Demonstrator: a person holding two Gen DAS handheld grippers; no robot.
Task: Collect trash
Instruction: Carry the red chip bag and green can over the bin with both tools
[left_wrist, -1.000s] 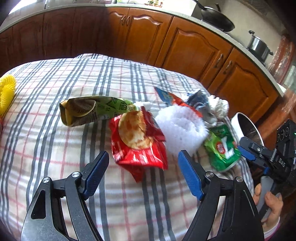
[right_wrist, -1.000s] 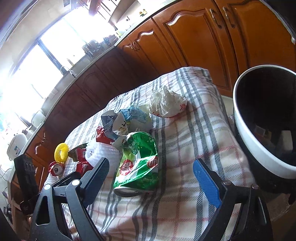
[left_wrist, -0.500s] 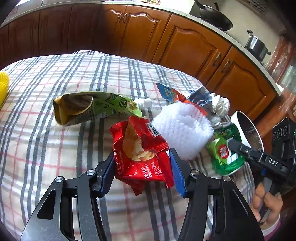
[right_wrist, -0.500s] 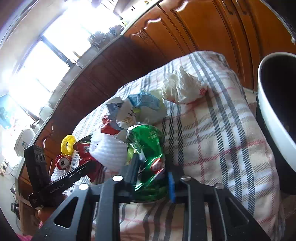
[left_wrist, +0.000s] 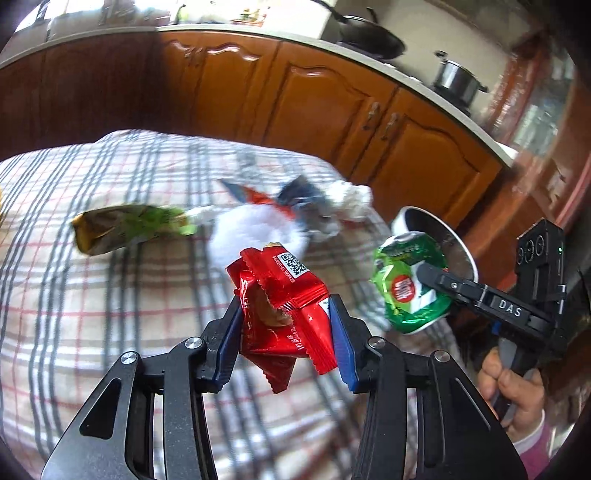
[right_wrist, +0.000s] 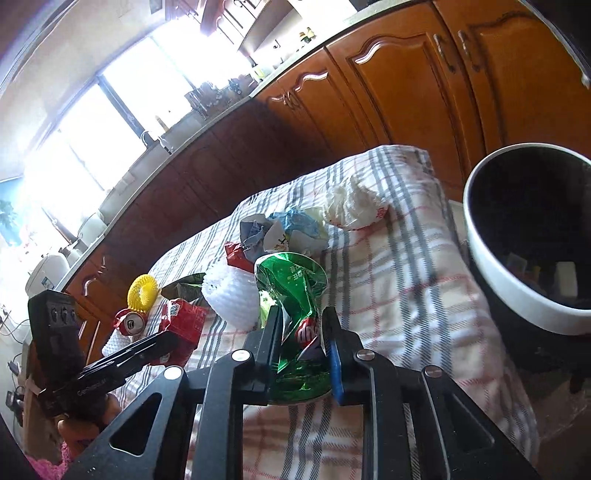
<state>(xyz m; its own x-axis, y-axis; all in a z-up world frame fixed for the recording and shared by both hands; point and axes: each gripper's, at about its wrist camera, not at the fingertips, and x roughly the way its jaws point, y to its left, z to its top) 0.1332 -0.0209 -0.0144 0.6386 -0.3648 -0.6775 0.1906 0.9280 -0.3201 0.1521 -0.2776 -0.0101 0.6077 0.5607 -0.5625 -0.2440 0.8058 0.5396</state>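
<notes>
Your left gripper (left_wrist: 286, 321) points down toward the table, and its jaws, which have just been closing, clamp a red snack packet (left_wrist: 284, 306) between the blue pads, the packet hanging clear above the cloth. Your right gripper (right_wrist: 301, 336) also angles downward; its jaws are drawn narrow and pinch a crushed green can (right_wrist: 295, 317) that stands upright between them, just above the cloth. From the left wrist view your right hand (left_wrist: 513, 384) is wrapped round that gripper's handle, a pink sleeve cuff showing below it. The table is covered by a plaid tablecloth (right_wrist: 402, 273) in grey and red lines. On it lie a white foam net (right_wrist: 231, 295), a green snack bag (left_wrist: 125, 229), crumpled wrappers (right_wrist: 284, 232) and a white crumpled bag (right_wrist: 351, 206); a yellow foam net (right_wrist: 142, 295) and a red can (right_wrist: 129, 323) sit at the far end. A white-rimmed bin (right_wrist: 517, 295) with a dark interior stands just beside the table's edge. Brown wooden cabinets (left_wrist: 314, 96) run along the walls under a pale counter.
</notes>
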